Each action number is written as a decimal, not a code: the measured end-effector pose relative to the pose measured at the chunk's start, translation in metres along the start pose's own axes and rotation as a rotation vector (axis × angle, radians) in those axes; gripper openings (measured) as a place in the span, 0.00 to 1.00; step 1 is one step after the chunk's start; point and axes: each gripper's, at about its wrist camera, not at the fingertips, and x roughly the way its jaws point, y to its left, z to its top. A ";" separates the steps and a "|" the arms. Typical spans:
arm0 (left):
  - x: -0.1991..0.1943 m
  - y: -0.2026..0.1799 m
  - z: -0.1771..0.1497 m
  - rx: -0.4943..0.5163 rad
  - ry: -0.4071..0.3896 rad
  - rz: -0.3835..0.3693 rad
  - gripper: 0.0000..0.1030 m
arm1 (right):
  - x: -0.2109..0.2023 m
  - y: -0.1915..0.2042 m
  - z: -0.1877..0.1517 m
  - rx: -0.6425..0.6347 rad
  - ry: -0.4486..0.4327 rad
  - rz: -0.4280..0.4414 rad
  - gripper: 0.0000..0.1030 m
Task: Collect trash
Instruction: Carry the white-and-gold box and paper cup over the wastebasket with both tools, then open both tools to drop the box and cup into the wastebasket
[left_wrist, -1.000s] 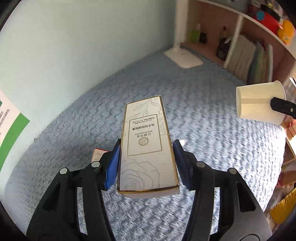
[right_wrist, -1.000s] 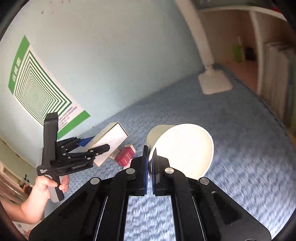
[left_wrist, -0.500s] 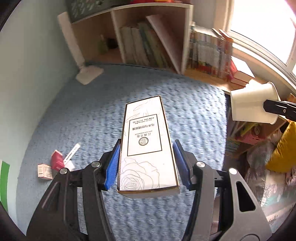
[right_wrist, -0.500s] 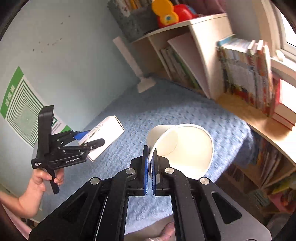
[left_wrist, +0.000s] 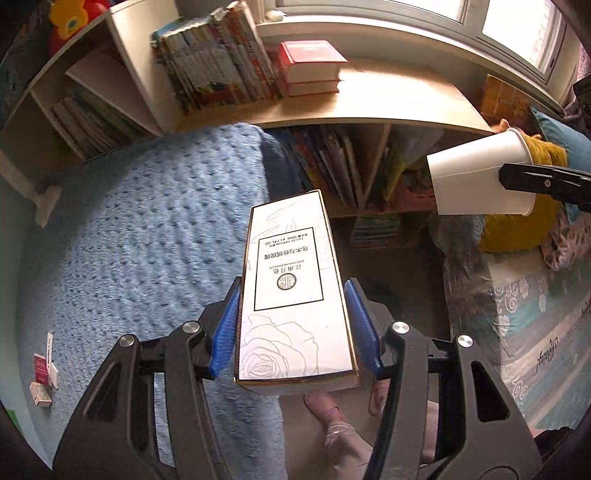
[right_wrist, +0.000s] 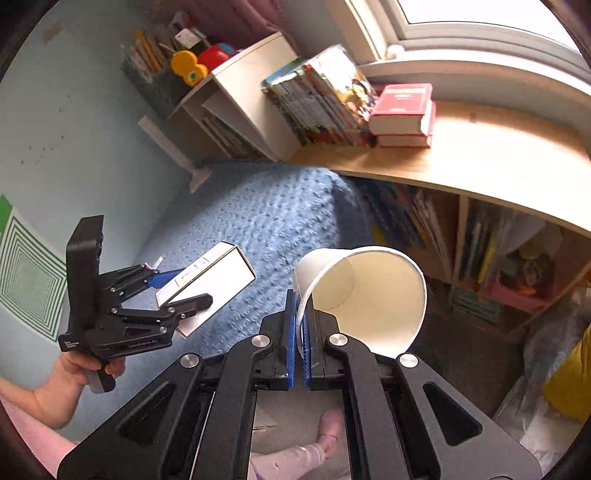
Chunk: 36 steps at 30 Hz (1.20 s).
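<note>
Both swung off bed, box (left_wrist: 293, 284) in left gripper (left_wrist: 295, 325), cup (right_wrist: 364, 295) in right gripper (right_wrist: 300, 325)

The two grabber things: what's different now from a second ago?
Both have swung away from the blue blanket toward the bookshelves under the window, so the small packets are left behind on it. Grips are unchanged: the left gripper still clamps the white box, the right gripper still pinches the paper cup by its rim.
</note>
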 end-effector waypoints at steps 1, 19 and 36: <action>0.007 -0.011 -0.001 0.017 0.017 -0.015 0.50 | -0.002 -0.007 -0.007 0.019 0.003 -0.006 0.04; 0.118 -0.105 -0.033 0.180 0.306 -0.157 0.50 | 0.037 -0.105 -0.103 0.299 0.172 -0.061 0.04; 0.188 -0.133 -0.031 0.207 0.432 -0.213 0.50 | 0.095 -0.145 -0.112 0.384 0.295 -0.065 0.04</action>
